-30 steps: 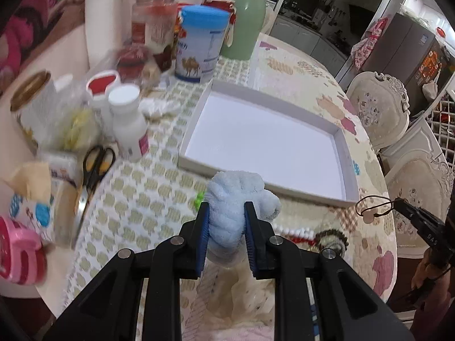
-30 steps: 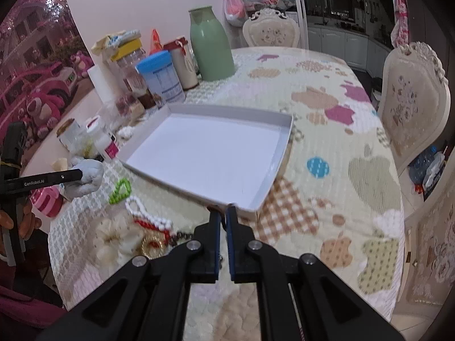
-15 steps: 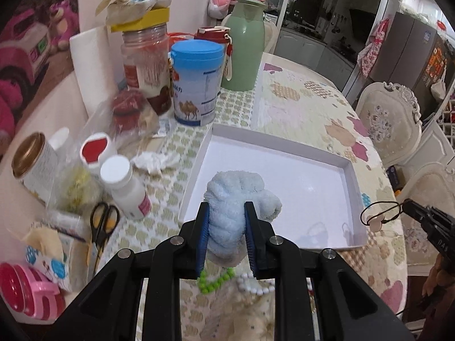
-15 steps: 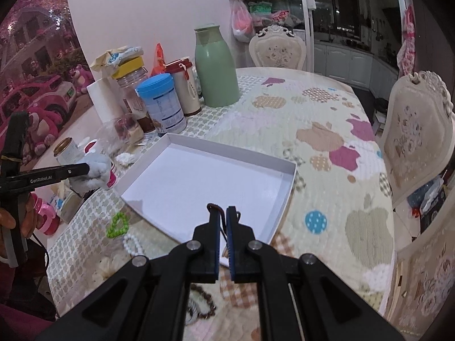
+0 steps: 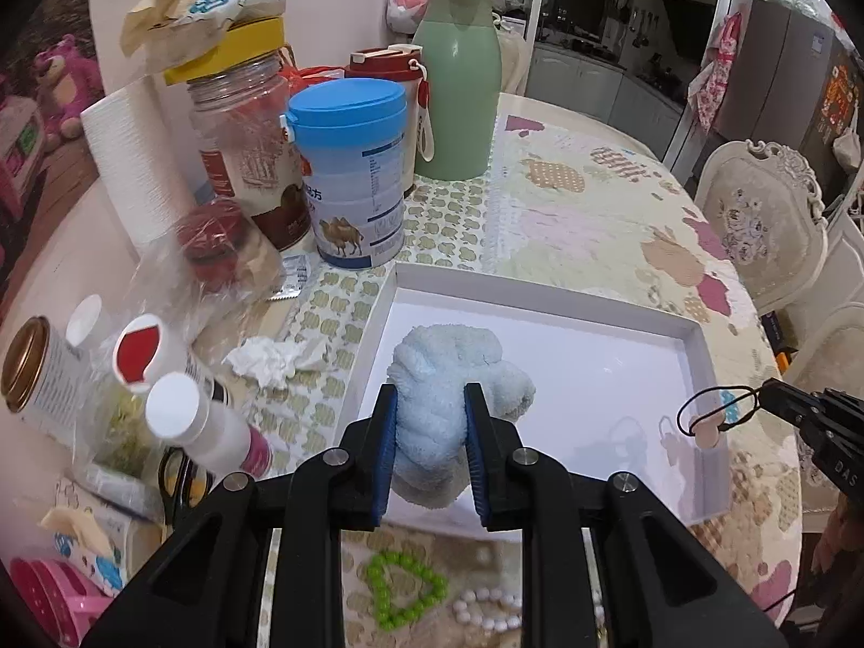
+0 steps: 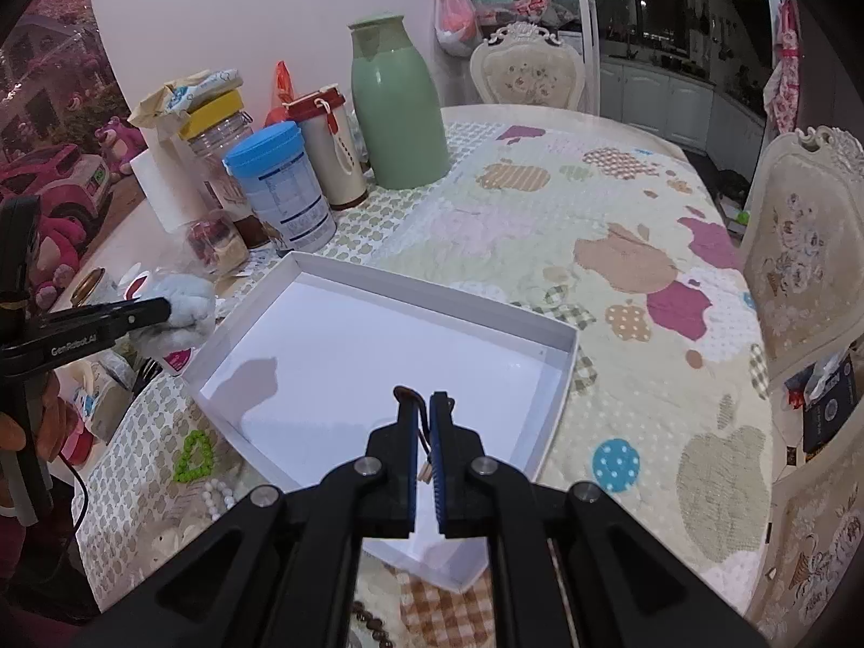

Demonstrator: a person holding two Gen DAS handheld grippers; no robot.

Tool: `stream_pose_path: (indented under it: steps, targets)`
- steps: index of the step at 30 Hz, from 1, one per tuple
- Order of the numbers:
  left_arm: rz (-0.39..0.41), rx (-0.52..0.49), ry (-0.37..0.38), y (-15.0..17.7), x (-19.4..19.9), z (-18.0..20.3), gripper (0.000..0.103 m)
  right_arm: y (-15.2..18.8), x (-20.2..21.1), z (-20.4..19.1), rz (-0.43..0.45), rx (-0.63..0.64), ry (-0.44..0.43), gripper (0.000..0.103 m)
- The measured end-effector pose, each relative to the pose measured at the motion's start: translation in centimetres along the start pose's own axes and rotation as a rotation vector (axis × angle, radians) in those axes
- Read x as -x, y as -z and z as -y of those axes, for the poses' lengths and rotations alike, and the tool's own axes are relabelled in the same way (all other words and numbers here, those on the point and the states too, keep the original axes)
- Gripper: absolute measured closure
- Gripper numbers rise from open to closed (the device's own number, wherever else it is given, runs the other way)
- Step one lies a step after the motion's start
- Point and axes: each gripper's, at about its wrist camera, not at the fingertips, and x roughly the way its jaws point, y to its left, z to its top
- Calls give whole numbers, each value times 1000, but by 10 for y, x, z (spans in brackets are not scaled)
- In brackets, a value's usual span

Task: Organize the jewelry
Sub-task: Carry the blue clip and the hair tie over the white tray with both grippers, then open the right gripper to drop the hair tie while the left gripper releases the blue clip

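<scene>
one "genrobot.ai" gripper [image 6: 178, 318] label

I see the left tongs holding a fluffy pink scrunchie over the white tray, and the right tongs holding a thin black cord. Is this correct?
Not quite: the scrunchie is light blue, not pink, as the left wrist view shows. The rest stands: the left tongs grip it over the white tray, and the right tongs are shut on a thin black cord.
</scene>
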Motion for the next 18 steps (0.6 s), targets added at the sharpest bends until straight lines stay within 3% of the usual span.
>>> stream_pose_path:
  steps: [9,18]
  targets:
    - [-75,60,53,-17,-49,-2,88,-16,-45,9,-59,2,-11,99]
    - [-136,105,32,-21,-95,-6,87,-27,-92,56,-121,-65,85,99]
